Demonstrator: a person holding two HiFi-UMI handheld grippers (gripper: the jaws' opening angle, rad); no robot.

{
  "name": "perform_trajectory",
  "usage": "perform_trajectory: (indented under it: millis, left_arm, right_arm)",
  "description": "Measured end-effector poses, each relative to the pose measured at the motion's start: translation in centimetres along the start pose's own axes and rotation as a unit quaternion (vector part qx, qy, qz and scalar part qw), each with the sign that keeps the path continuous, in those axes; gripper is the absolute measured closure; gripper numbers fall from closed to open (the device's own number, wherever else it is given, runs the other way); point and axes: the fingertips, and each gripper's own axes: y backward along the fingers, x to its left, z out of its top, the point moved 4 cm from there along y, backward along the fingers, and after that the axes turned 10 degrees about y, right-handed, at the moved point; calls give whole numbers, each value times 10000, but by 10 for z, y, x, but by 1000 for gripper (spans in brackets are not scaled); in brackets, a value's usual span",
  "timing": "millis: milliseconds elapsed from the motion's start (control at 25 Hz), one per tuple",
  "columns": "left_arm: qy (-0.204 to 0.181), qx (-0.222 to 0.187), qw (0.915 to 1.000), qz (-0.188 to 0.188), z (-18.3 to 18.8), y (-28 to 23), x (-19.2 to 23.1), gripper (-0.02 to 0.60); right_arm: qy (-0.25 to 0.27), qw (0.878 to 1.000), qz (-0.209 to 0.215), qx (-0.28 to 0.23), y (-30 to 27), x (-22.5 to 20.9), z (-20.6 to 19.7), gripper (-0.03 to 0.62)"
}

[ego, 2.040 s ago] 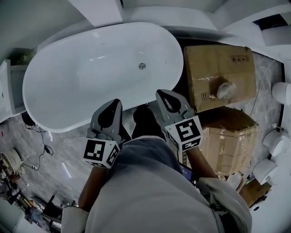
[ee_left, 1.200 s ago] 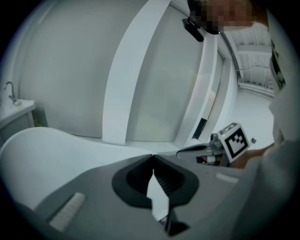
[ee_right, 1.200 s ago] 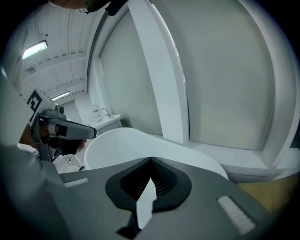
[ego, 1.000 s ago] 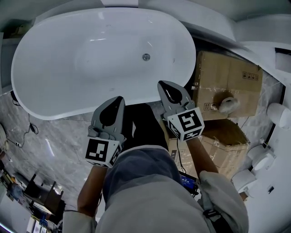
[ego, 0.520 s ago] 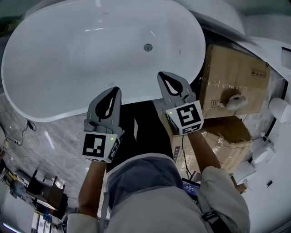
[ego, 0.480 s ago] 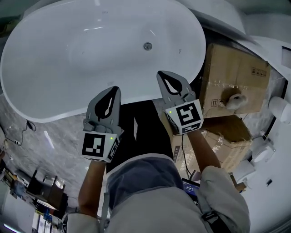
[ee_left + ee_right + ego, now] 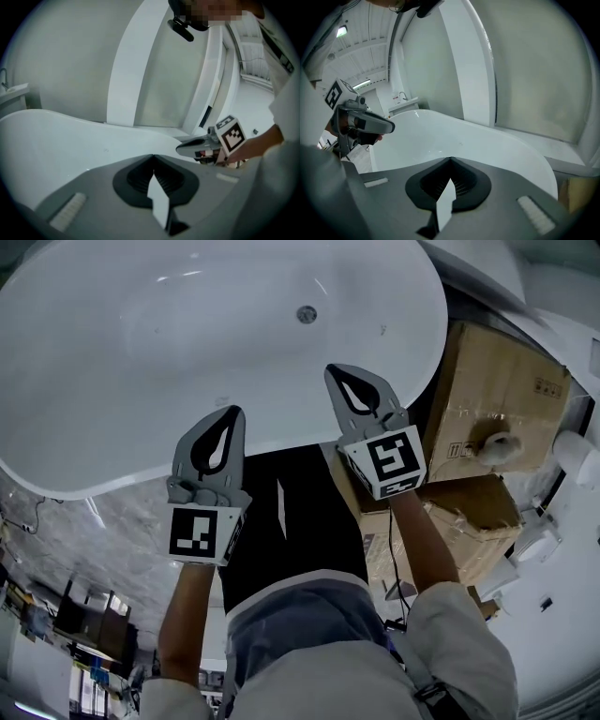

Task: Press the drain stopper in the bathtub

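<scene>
Advance toward the glossy white oval bathtub [image 7: 131, 362] is recorded: against the views of the preceding two seconds, the tub is seen larger and nearer in the head view, and its near rim is now overlapped by both grippers. The reach is therefore judged to have begun, but the press has not.

The left gripper [image 7: 231, 418] and the right gripper [image 7: 336, 374] are each found with jaws drawn fully together, tip to tip. Nothing is held between them, as is confirmed in both gripper views.

The small round silver-grey metal drain stopper [image 7: 307, 313] is located on the tub floor toward the right-hand end, beyond the right gripper's tip and well apart from it. Its raised or lowered position cannot be determined at this size. No obstruction is observed on the white floor around it. Brown cardboard boxes [image 7: 497, 381] are noted beside the tub's right end.
</scene>
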Motion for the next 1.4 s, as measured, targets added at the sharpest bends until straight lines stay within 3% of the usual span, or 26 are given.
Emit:
perform_trajectory:
  millis: [600, 840, 1160, 1400]
  left_arm:
    - [130, -161, 9997, 142, -69, -63, 64, 581]
    - [54, -219, 9996, 197, -83, -80, 84, 581]
    - [43, -344, 9985, 433, -88, -104, 106, 581]
    - [28, -129, 9991, 404, -102, -122, 112, 581]
  right_arm:
    - [243, 9993, 174, 239, -94, 2, -86, 608]
    - [333, 9986, -38, 406, -130, -21, -114, 608]
    - [149, 9968, 17, 790, -194, -41, -171, 608]
    - [96, 9950, -63, 993, -227, -55, -205, 606]
